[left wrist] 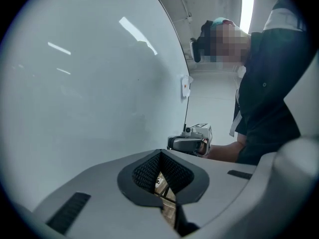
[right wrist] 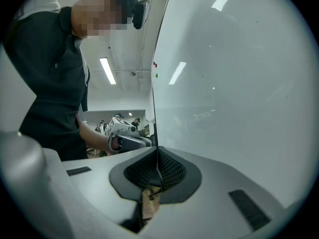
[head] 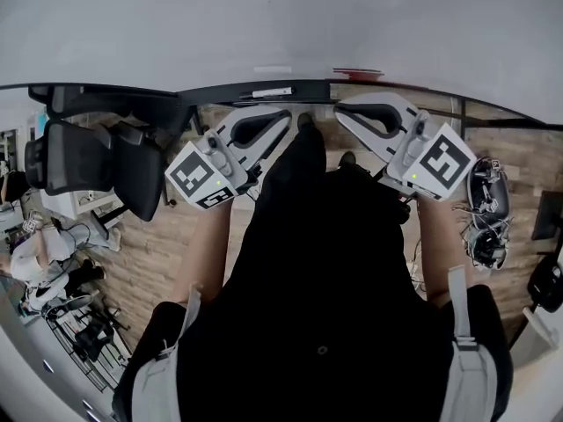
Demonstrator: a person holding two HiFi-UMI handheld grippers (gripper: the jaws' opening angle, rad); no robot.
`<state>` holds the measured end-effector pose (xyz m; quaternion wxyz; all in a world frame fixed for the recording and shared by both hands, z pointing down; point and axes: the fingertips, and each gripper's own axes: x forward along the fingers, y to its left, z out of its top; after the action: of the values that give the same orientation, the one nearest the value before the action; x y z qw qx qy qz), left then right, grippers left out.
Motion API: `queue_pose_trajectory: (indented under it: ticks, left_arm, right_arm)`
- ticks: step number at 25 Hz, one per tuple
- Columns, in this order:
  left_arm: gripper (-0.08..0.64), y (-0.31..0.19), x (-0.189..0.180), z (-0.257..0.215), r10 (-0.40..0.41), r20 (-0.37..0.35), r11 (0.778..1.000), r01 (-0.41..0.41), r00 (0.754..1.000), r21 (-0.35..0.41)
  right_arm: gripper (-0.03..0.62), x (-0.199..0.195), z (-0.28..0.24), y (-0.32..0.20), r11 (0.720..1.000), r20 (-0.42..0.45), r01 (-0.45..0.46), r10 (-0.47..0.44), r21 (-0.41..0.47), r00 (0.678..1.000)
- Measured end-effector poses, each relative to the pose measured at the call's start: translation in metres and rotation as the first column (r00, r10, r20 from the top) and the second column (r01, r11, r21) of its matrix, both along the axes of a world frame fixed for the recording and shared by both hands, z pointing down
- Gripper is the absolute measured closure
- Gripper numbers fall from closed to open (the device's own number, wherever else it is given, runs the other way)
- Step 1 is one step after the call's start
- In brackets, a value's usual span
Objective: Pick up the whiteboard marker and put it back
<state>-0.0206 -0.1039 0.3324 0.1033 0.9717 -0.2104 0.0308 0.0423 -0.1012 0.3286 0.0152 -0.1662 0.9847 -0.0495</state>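
Filling the view ahead, the whiteboard (head: pixel 264 25) faced the person, whose left tongs (left wrist: pixel 160 156) and right tongs (right wrist: pixel 158 154) were both pressed fully together on nothing near its bottom ledge (head: pixel 220 95), where a slim white stick, possibly the whiteboard marker (head: pixel 271 91), lay.

The person wore a black top (head: pixel 334 271) with short sleeves and pale grey shoulder straps (head: pixel 458 310). The left gripper (head: pixel 283 117) and the right gripper (head: pixel 341 108) each had a light grey shell, black ribbed pads (left wrist: pixel 174 171) and a white cube (head: pixel 201 176) with black square markers.
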Motion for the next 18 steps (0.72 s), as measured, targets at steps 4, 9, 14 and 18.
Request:
queue_pose_trajectory:
  ticks: [4,9,14,18]
  left_arm:
    - [0.548,0.000,0.004,0.005,0.014,-0.012,1.000,-0.014,1.000,-0.028]
    - [0.548,-0.005,0.010,0.011,0.048,-0.021,0.998,-0.048,0.999,-0.031]
    - [0.548,-0.019,0.017,0.013,0.077,-0.043,0.996,-0.079,0.996,-0.034]
    - [0.548,-0.026,0.015,0.010,0.093,-0.046,0.995,-0.094,0.995,-0.024]
  right_arm:
    - [0.572,0.007,0.008,0.004,1.000,0.000,-0.019,0.019,-0.017,1.000]
    - [0.572,0.009,0.011,0.007,0.999,-0.001,-0.031,0.031,-0.023,1.000]
    - [0.572,0.010,0.016,-0.001,0.999,-0.018,-0.041,0.041,-0.024,0.999]
    - [0.572,0.013,0.016,-0.008,0.997,-0.028,-0.069,0.068,-0.031,0.997]
